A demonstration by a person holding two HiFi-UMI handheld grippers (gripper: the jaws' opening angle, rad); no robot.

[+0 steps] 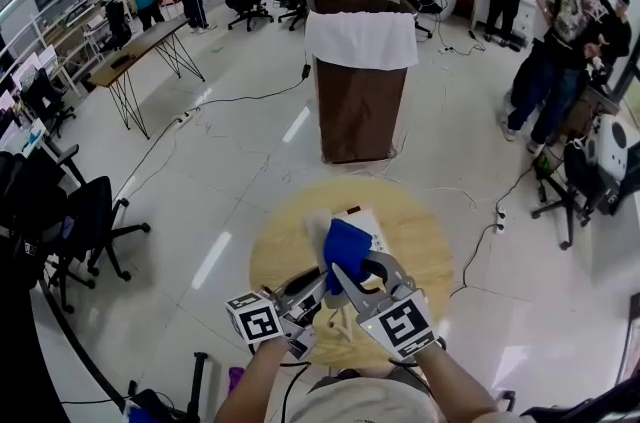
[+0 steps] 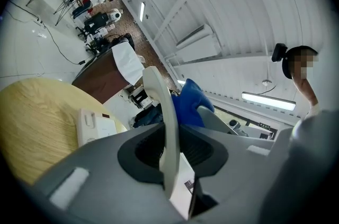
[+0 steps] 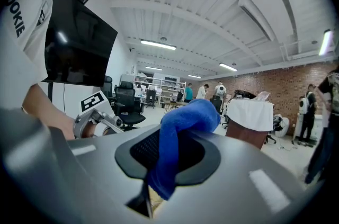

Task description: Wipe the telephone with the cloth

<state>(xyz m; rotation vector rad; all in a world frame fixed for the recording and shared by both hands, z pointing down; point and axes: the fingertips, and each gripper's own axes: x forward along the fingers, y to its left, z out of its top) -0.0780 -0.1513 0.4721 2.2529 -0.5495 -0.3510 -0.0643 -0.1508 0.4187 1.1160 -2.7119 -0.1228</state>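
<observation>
Low at the centre of the head view, my left gripper (image 2: 170,157) is clenched on the white telephone handset (image 2: 161,106), which stands upright between its jaws. My right gripper (image 3: 164,157) grasps the blue cloth (image 3: 183,122), bunched just right of the handset's upper end; I cannot confirm contact. The telephone base (image 2: 92,125) lies on the round wooden table (image 1: 420,241), above both grippers in frame.

The room is lit brightly and evenly by ceiling light strips (image 3: 157,45); glare streaks are reflected on the glossy floor (image 1: 212,259). Edges are bent by fisheye distortion, corners darkened, the nearest foreground blurred.
</observation>
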